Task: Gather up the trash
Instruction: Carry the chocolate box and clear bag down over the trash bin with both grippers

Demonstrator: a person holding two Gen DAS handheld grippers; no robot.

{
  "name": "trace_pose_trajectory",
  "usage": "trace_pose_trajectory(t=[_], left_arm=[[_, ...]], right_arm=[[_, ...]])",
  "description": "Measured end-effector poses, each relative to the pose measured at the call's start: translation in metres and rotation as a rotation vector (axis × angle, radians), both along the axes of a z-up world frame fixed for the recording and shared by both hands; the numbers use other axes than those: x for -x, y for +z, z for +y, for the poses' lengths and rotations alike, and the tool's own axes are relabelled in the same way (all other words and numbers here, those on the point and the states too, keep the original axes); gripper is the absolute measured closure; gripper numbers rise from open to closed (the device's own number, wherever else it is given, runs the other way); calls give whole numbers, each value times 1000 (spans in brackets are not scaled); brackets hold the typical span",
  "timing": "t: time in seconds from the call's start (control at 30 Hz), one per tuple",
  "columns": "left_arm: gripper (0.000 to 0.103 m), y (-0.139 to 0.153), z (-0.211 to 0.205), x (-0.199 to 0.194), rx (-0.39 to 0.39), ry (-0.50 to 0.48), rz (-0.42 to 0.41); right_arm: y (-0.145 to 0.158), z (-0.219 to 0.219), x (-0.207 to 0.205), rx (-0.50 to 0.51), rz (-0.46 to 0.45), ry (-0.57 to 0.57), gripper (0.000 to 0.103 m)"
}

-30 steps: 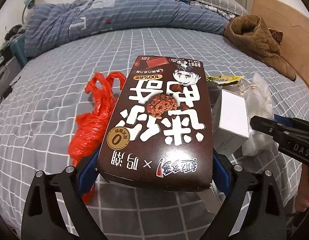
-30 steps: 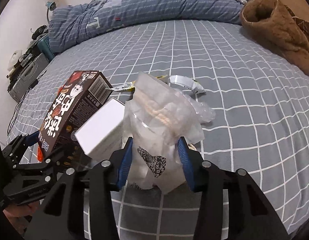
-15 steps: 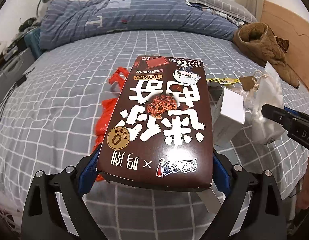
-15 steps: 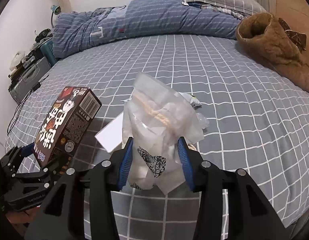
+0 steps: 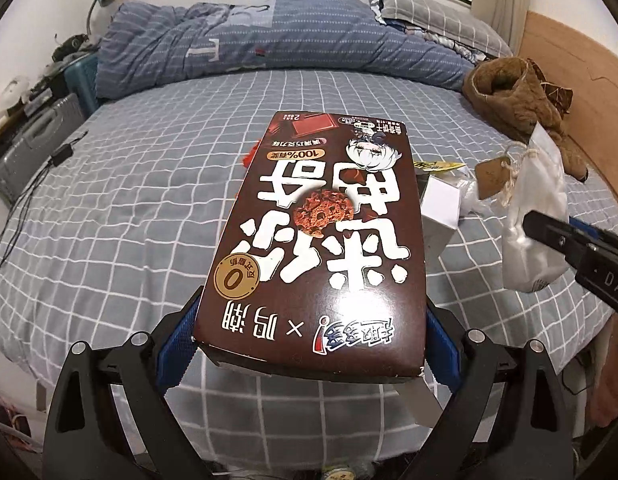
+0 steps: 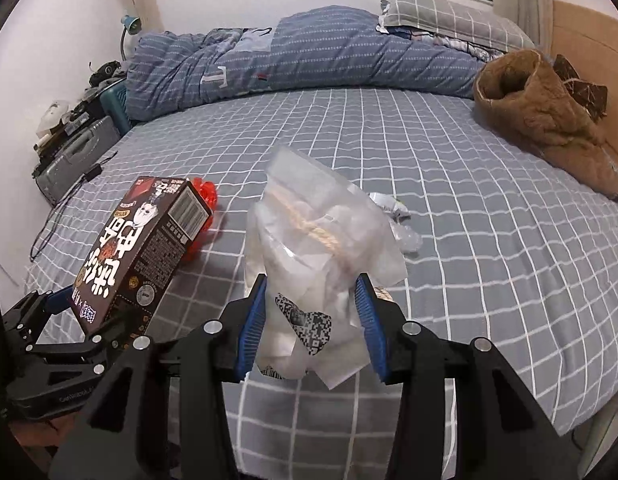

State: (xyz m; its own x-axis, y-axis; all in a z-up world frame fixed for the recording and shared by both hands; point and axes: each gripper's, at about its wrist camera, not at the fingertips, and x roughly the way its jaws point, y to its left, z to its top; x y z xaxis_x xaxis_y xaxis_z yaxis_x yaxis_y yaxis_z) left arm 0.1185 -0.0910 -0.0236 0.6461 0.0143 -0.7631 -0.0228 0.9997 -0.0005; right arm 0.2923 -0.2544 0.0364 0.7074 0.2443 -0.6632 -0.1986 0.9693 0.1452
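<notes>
Both loads lifted higher off bed (image 6: 489, 240), left fingers (image 5: 189, 336) grasping box (image 5: 321, 240), right fingers (image 6: 253, 320) grasping bag (image 6: 317, 256)

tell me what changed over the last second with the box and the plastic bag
Both tongs rose off the bed: the left tongs lifted the brown box, the right tongs the clear plastic bag. The red bag and white box stayed on the bed. Both grips are unchanged.
</notes>
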Motion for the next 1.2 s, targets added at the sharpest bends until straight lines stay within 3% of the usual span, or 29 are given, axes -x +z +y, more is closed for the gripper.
trace_pose_trajectory(t=[0.6,1.2], left_arm=[[11,31,9,1,9,12,-18],[11,27,8,11,-2,26,-49]], right_arm=[[7,12,83,28,40,-21,61],[-6,28,152,47,75,-9,61]])
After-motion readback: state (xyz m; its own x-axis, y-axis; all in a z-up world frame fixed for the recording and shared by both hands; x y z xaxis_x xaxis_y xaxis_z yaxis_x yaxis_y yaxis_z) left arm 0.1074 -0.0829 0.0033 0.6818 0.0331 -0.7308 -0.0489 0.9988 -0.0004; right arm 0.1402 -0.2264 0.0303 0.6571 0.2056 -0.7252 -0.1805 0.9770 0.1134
